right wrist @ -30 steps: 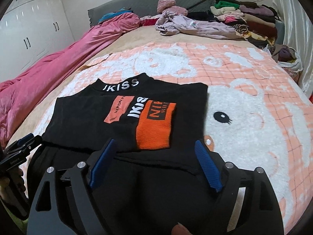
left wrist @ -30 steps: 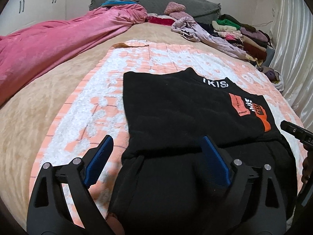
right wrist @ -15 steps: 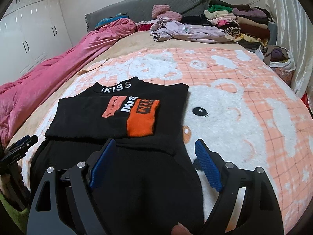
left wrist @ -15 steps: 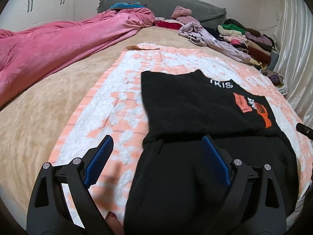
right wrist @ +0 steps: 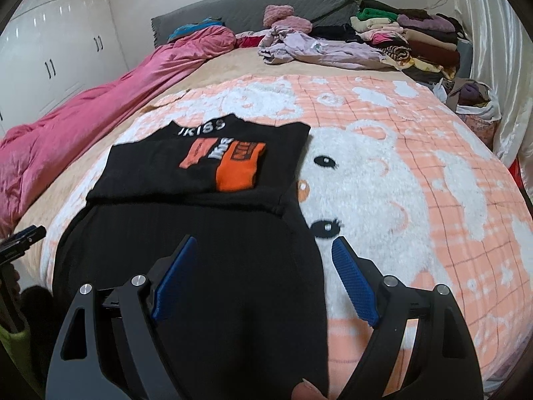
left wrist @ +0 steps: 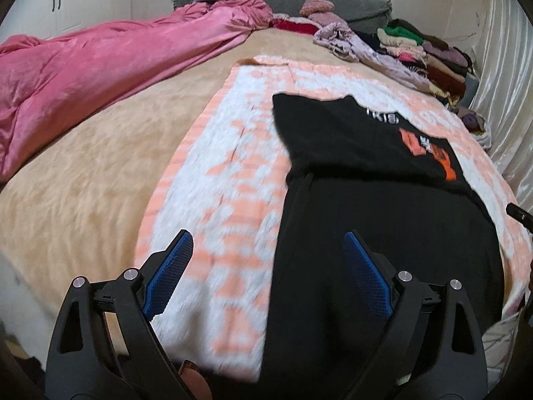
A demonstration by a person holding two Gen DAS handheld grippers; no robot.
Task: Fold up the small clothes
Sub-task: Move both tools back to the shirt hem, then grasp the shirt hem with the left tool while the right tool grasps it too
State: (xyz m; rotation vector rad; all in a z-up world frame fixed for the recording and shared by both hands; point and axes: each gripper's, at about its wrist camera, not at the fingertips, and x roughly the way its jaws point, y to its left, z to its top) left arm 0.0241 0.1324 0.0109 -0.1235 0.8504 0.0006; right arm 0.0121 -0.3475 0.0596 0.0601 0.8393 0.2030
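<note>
Gaping claws [left wrist: 266, 273] above black garment [right wrist: 200, 266]

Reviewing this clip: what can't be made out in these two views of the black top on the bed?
- Black top: near hem, left wrist view, cut off by the bottom edge and hidden behind the left gripper.
- Same hem, right wrist view: behind the right gripper.
- Small print on the orange patch: too small.
- Folded pile by the headboard: single garments indistinguishable.
</note>
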